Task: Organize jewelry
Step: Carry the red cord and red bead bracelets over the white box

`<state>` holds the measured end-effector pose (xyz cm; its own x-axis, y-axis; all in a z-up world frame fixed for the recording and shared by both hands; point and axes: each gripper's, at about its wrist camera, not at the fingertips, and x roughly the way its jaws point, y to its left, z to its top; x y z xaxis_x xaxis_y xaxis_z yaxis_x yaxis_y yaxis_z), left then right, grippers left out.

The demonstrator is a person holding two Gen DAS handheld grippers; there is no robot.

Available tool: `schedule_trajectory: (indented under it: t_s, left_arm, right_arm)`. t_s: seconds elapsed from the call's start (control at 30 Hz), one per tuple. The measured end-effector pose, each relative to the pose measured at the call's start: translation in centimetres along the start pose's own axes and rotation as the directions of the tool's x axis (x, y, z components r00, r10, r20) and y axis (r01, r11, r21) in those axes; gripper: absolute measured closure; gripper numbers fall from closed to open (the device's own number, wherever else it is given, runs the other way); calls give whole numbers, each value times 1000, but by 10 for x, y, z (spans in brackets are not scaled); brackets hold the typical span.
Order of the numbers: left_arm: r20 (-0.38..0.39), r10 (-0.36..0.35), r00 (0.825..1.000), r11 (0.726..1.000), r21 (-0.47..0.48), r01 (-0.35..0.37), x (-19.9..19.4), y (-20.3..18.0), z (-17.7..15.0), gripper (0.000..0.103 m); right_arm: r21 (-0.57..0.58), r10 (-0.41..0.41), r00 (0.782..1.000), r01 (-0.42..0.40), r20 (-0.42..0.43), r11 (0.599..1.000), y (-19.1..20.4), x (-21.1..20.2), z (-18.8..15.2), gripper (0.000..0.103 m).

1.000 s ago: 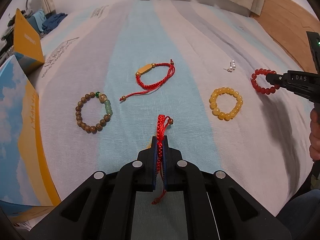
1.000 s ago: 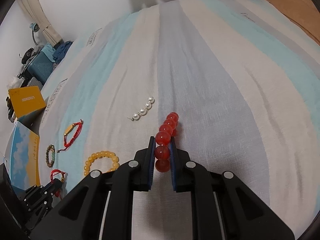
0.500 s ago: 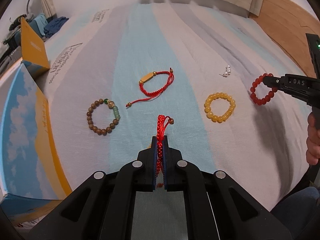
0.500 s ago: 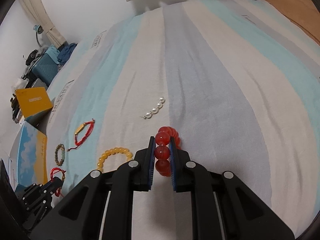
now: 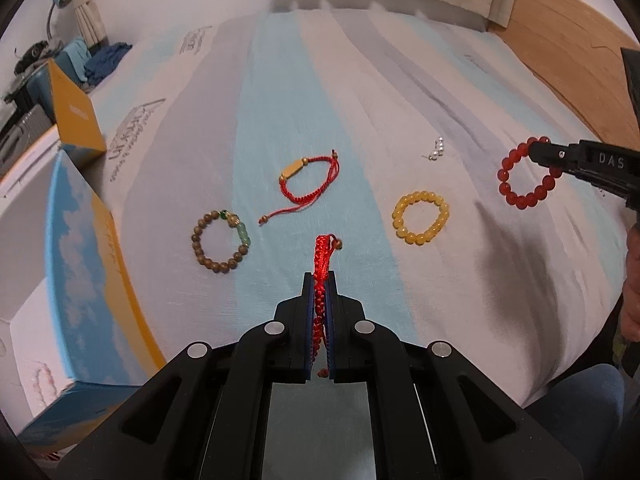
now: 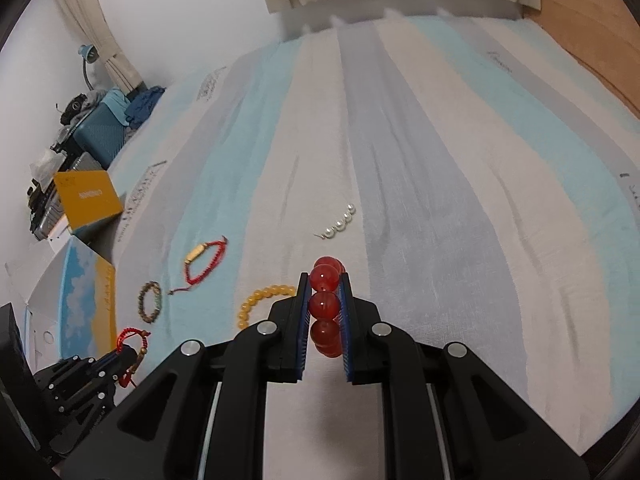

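- While it is held above the striped bed sheet, the left gripper is squeezed tight on a red woven cord bracelet, which sticks out past the fingertips.
- The right gripper is clamped on a bracelet of big red beads; from the left camera, that ring hangs in the air off the tip.
- Lying flat on the sheet near the left gripper are a brown wooden bead bracelet and another red cord bracelet with a gold bar.
- A yellow bead bracelet lies between the two grippers.
- Farther back sits a short row of white pearls.
- A blue and yellow box stands at the left edge of the bed.
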<state>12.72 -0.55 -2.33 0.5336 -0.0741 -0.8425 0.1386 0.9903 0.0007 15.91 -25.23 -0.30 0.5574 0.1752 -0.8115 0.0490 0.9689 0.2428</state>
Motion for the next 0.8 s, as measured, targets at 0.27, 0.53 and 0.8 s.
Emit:
schedule_trajectory:
  t_s: [0.27,0.53,0.8]
  left_arm:
    - [25,0,1000,1000,-19,0,-33,12,5,99]
    - [49,30,998,999,-33,-29,-65,35,1,98]
    - [70,80,994,994,-77,-75,-94,78,-9,98]
  right_arm:
    - [-37,6,1000,-5,15,999,33,-27,3,90]
    - [-104,25,1000,-23,17,994,83,-39,-2,91]
    - [-180,65,998,-60,19,982,141,-45,-7,91]
